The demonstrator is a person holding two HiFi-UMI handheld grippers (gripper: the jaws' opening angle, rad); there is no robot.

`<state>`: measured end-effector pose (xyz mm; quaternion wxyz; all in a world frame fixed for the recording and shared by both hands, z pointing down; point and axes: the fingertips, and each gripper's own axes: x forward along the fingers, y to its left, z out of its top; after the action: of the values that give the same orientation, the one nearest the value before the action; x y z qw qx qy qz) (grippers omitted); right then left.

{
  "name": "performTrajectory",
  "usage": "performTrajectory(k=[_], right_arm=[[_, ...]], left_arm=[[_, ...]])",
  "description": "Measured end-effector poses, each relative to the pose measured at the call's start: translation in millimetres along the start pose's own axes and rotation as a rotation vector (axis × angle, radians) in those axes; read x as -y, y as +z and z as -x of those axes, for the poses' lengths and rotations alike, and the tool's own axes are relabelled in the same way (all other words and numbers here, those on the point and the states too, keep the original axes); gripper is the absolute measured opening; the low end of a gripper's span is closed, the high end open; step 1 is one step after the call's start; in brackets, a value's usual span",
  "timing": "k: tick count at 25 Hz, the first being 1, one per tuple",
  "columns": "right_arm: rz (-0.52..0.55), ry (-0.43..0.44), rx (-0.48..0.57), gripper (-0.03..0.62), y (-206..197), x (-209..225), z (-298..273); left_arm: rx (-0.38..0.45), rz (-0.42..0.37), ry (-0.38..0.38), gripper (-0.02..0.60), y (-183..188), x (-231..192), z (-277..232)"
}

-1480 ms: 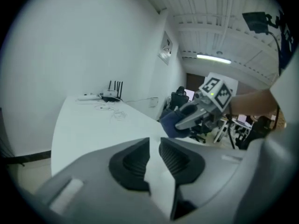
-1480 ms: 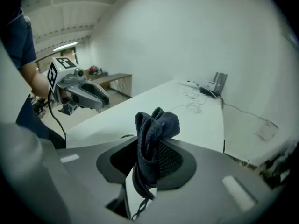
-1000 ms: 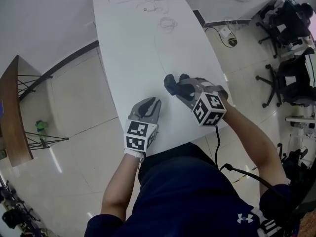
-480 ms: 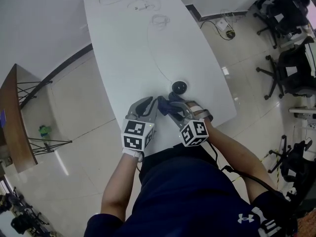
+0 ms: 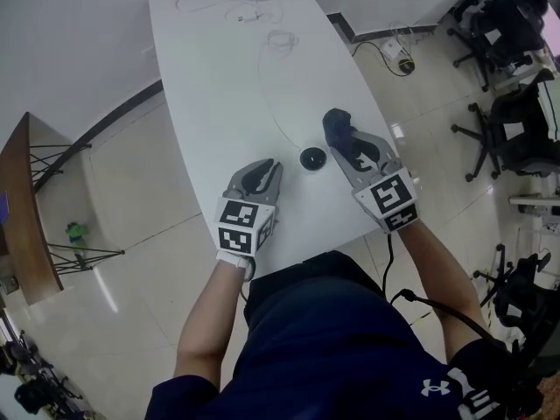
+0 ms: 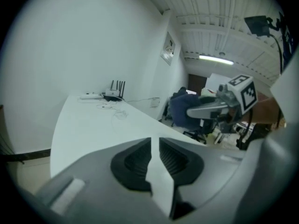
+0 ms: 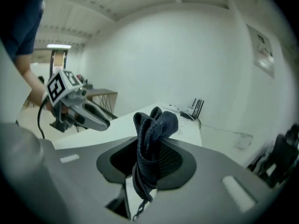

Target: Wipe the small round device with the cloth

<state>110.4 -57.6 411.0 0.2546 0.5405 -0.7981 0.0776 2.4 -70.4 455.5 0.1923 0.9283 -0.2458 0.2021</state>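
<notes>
The small round black device (image 5: pixel 312 157) lies on the white table (image 5: pixel 236 86) near its front edge, uncovered. My right gripper (image 5: pixel 343 143) hovers just right of it, shut on a bunched dark blue cloth (image 5: pixel 335 122). In the right gripper view the cloth (image 7: pixel 154 125) stands up between the pads (image 7: pixel 174 160), its tail hanging below. My left gripper (image 5: pixel 265 167) rests left of the device, a short way off. It is shut, with nothing between its jaws (image 6: pixel 155 141), and it also shows in the right gripper view (image 7: pixel 80 110). The device is hidden in both gripper views.
Loose white cables (image 5: pixel 280 38) and a router with antennas (image 6: pixel 114 94) sit at the table's far end. Office chairs (image 5: pixel 516 138) stand on the floor to the right, and a wooden table (image 5: pixel 19 208) to the left. The table's near edge runs just below both grippers.
The right gripper with the cloth went from over the device toward the left gripper, then swung out to the device's right. The device is now uncovered. The left gripper has barely moved.
</notes>
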Motion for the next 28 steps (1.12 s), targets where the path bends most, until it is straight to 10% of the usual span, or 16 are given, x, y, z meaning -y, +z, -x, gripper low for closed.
performTrajectory(k=[8,18,24,28], right_arm=[[0.455,-0.071,-0.175,0.107,-72,-36,-7],[0.544,0.111,-0.348,0.106,-166,-113,-31],[0.211,0.338,-0.267,0.106,-121,-154,-13],[0.000,0.224,-0.063,0.104,-30,-103,-3]], left_arm=[[-0.138,-0.073,-0.078,0.069,-24,29,-59],[-0.157,-0.031,-0.073,0.075,-32,25,-53],[-0.085,0.105,-0.015,0.071,-33,4,-10],[-0.036,0.167,0.051,0.066,-35,-29,23]])
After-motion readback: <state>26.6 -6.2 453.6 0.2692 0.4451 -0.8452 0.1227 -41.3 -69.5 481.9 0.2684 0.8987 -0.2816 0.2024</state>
